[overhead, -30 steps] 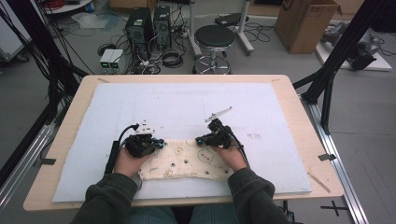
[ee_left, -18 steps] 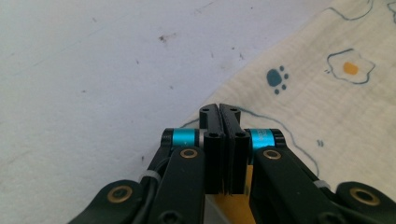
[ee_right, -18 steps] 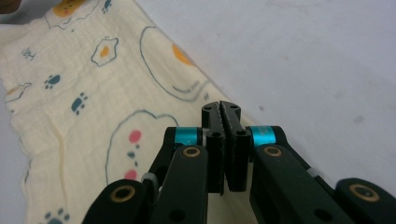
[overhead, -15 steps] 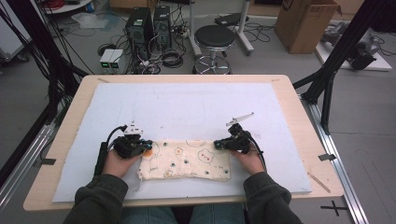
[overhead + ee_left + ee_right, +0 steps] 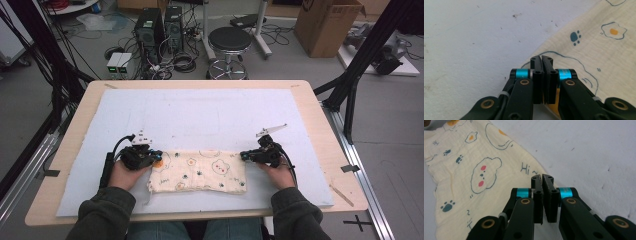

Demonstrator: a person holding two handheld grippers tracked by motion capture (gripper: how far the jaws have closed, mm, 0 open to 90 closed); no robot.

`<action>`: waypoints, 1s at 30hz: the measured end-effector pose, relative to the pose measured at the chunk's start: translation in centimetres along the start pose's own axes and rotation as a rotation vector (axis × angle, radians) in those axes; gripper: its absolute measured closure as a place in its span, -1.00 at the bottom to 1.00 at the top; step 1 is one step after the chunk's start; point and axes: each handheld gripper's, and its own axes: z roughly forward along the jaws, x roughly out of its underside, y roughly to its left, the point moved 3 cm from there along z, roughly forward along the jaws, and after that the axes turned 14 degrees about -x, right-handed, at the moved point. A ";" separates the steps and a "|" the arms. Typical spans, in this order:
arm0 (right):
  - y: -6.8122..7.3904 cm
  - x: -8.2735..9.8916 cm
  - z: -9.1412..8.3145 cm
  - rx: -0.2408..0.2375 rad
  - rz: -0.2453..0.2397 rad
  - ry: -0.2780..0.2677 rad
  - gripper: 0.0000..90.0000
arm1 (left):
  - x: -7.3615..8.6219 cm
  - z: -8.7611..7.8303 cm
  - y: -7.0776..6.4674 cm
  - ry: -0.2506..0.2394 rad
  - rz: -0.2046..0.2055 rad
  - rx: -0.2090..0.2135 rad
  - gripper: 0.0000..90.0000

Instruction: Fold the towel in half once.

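Lying flat on the pale blue mat (image 5: 200, 115) toward the table's near edge, the cream cloth (image 5: 200, 172) was spread into a long rectangle, printed with fried eggs, paw prints, a blushing cloud face and a small "Hi". The left gripper (image 5: 150, 156) sat at its nine o'clock end and the right gripper (image 5: 246, 155) at its three o'clock end. Each pair of jaws stood almost together on the cloth's edge, having just begun to part; whether fabric was still pinched between them could not be told. A second earlier the cloth lay bunched and narrower, with the grippers closer together; the right hand had since drawn outward toward three o'clock.
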 end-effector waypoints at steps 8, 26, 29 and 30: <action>0.3 -0.7 -0.8 0.030 -0.026 -0.027 0.59 | -0.6 -0.6 1.3 -0.063 -0.083 0.007 0.58; -0.8 -0.4 -1.0 0.058 -0.012 -0.010 0.43 | 0.0 0.8 2.0 0.007 -0.109 0.052 0.49; -0.9 -0.3 -0.8 0.049 -0.002 0.002 0.43 | 0.1 0.9 1.9 0.011 -0.105 0.055 0.50; -0.8 -0.4 -0.7 0.046 -0.006 0.004 0.43 | 0.1 0.9 1.9 0.011 -0.105 0.056 0.50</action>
